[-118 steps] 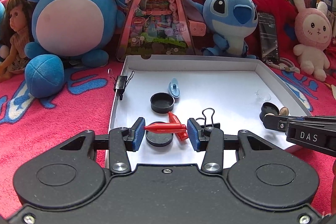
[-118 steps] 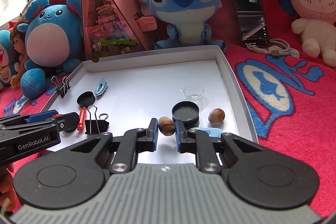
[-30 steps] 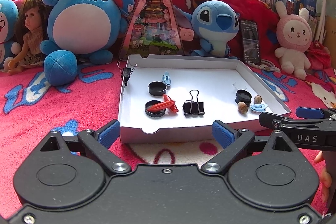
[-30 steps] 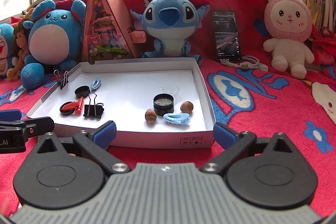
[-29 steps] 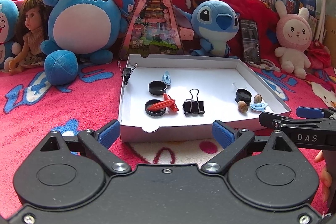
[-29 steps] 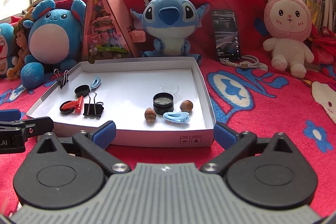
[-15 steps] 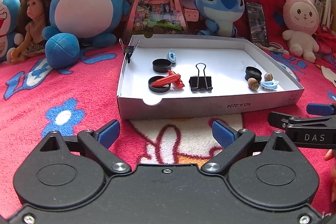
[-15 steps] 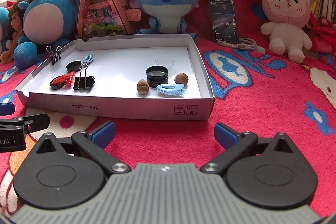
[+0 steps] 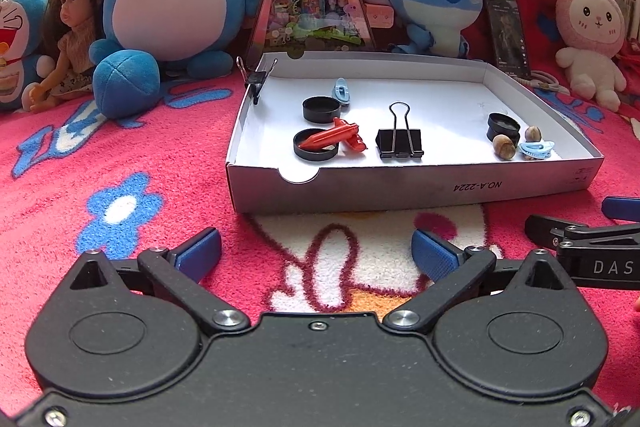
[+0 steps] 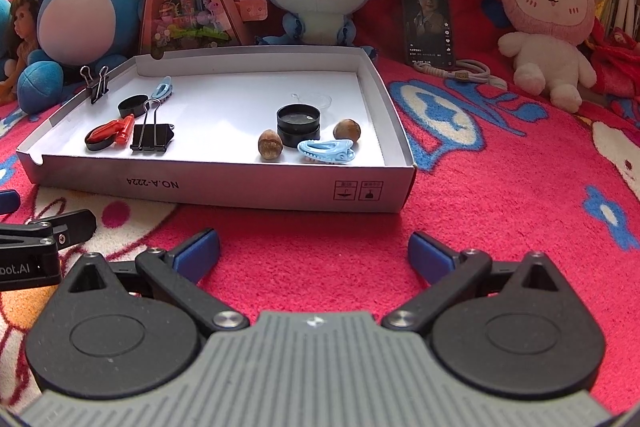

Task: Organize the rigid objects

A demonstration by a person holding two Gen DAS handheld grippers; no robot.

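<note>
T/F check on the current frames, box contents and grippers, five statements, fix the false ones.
1. A red clip lies across a black lid. True.
2. Both hazelnuts sit outside the box. False: both hazelnuts lie inside the white box.
3. The left gripper holds nothing. True; its jaws are opening.
4. A small binder clip grips the box's wall. True.
5. The right gripper is clamped on the blue hair clip. False: it is open and empty.
</note>
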